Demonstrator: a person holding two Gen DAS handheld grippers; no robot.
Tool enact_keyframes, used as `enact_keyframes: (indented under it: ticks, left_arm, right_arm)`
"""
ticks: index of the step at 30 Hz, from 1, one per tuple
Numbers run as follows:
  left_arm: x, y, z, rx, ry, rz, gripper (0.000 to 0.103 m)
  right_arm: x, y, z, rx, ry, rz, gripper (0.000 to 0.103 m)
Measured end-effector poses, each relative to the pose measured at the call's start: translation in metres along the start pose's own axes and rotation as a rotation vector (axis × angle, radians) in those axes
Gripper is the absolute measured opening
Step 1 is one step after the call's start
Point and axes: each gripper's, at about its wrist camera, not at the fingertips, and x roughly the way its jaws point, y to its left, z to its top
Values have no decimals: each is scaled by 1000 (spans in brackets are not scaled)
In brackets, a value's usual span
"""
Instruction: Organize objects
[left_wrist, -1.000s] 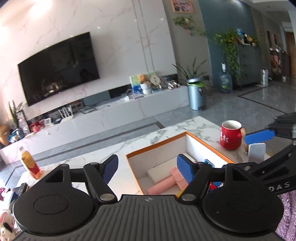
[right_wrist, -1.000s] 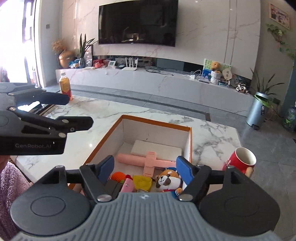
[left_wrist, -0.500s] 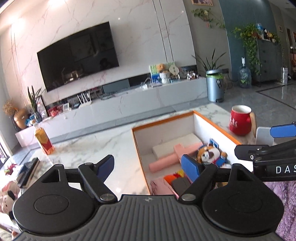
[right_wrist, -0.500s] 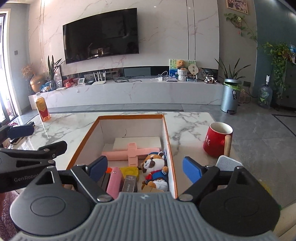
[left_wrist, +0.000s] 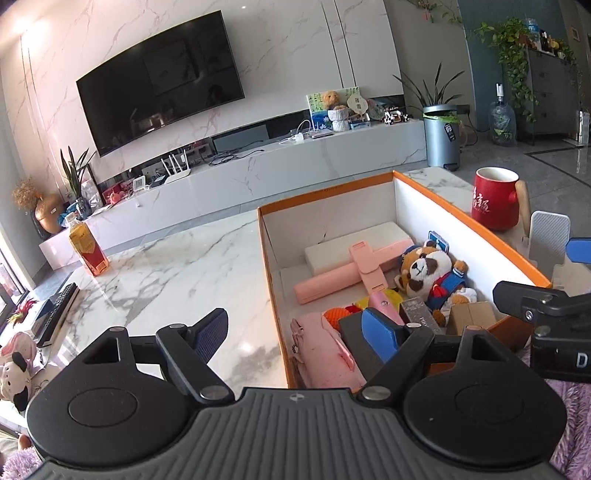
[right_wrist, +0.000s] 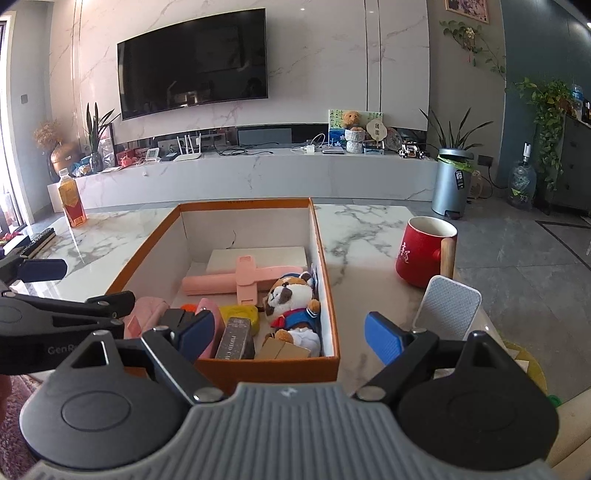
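Observation:
An orange-rimmed white box (left_wrist: 469, 221) (right_wrist: 243, 202) stands on the marble table. It holds a plush dog (left_wrist: 424, 267) (right_wrist: 291, 299), a pink T-shaped stick (left_wrist: 354, 269) (right_wrist: 243, 278), a white pad (right_wrist: 258, 254), a pink pouch (left_wrist: 325, 350) and several small items. My left gripper (left_wrist: 295, 336) is open and empty over the box's near left wall. My right gripper (right_wrist: 288, 334) is open and empty over the box's near right wall. Each gripper shows at the edge of the other's view.
A red mug (left_wrist: 493, 201) (right_wrist: 424, 254) and a white ribbed block (right_wrist: 448, 308) stand right of the box. An orange drink bottle (left_wrist: 88, 251) (right_wrist: 72, 205) stands at the table's far left, with a remote (left_wrist: 57, 314) near the left edge.
Both grippers have pulled back and turned, so the box's contents now show more fully. The left view swung left to right across the table. Both grippers stayed open and empty.

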Motion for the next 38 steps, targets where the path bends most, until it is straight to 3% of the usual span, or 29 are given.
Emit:
enact_keyframes:
  ticks: [15, 38]
  left_arm:
    - [5, 1, -7, -14, 11, 5, 94]
    - [7, -1, -13, -17, 21, 1, 94]
  right_arm:
    - [11, -12, -15, 60, 13, 72, 89]
    - [13, -3, -18, 15, 20, 60, 89]
